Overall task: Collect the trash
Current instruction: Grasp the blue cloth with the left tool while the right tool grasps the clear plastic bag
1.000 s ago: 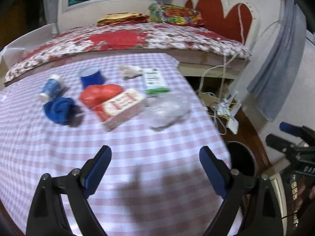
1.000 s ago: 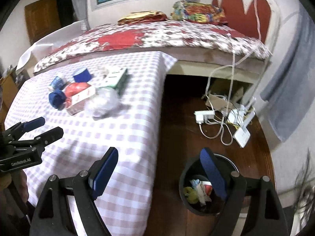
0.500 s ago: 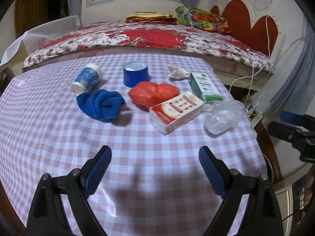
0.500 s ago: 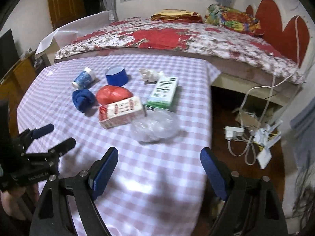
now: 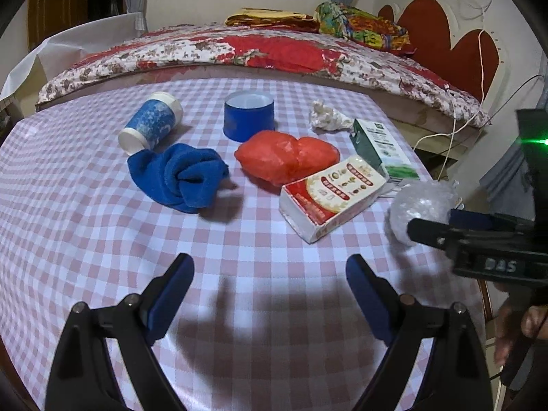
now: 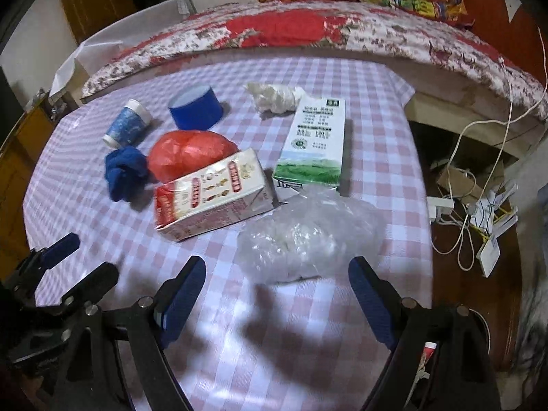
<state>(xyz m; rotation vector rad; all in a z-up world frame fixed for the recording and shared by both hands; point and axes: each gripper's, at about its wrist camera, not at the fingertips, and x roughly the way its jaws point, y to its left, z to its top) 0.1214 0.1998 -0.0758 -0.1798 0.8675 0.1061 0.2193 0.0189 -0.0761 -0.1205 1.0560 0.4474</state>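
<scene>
Two grippers hang above the checked tablecloth (image 5: 85, 226), each with its jaws spread wide and nothing between them: the left gripper (image 5: 270, 274) over bare cloth, the right gripper (image 6: 277, 281) just short of a clear crumpled plastic bag (image 6: 308, 236). Trash lies grouped mid-table: a red-and-white carton (image 6: 212, 198) on its side touching a red plastic bag (image 6: 188, 152), a green-and-white carton (image 6: 315, 140) beside it, crumpled white paper (image 6: 274, 97), a tipped paper cup (image 5: 150, 121), a blue tub (image 5: 249, 114) and a blue cloth (image 5: 178, 178). A floral bed (image 5: 274, 51) stands behind.
</scene>
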